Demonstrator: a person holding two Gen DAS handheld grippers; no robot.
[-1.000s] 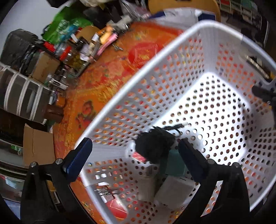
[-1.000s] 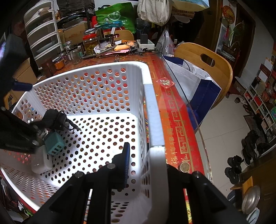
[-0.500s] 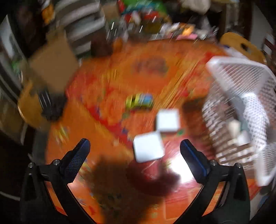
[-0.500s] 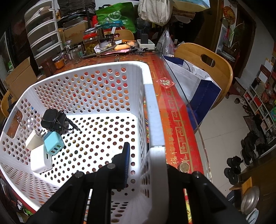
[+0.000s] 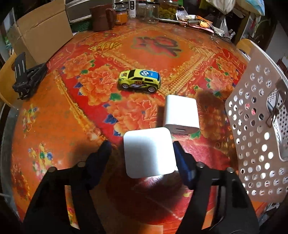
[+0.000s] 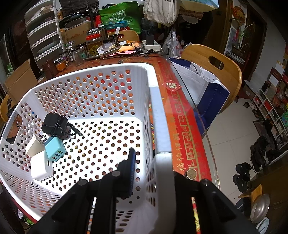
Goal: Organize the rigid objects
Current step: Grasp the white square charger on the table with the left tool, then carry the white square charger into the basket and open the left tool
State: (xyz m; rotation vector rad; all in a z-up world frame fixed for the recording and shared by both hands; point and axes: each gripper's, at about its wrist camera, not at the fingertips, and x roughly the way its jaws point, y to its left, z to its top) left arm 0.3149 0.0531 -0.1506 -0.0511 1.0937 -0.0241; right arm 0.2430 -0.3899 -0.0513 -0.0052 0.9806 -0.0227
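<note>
Presently, on and around the table:

Table [image 5: 54,115]: covered by a red and orange floral cloth under a glossy sheet.
Left gripper [image 5: 142,153]: over the cloth, pointing steeply down; its jaws have just been closing, and a white cube charger [image 5: 149,152] sits between them. The right fingertip [image 5: 178,153] lies against the cube's side; the left one stands a little apart, so no pinch yet.
Second white charger [image 5: 181,112]: lies flat on the cloth just beyond the cube, its port facing the camera, one corner touching or nearly touching the cube.
Toy car [image 5: 139,80]: yellow with blue and black trim, on its wheels, farther out on the cloth, apart from both chargers.
Basket [image 6: 158,115]: white perforated plastic, at the right of the left wrist view.
Right gripper [image 6: 153,172]: pressed together on the basket's near rim, one finger inside the wall, the other outside.
Basket contents: black adapter [image 6: 54,124] with its cord wrapped around it, teal multi-port charger [image 6: 54,148], cream plug [image 6: 35,145], white charger [image 6: 41,166], all clustered in the left corner.
Black clamp [image 5: 27,75]: at the table's left edge.
Cardboard box [image 5: 41,30]: beyond the clamp.
Jars [image 5: 153,10]: along the far edge.
Wooden chair [image 6: 212,68]: beside the table.
</note>
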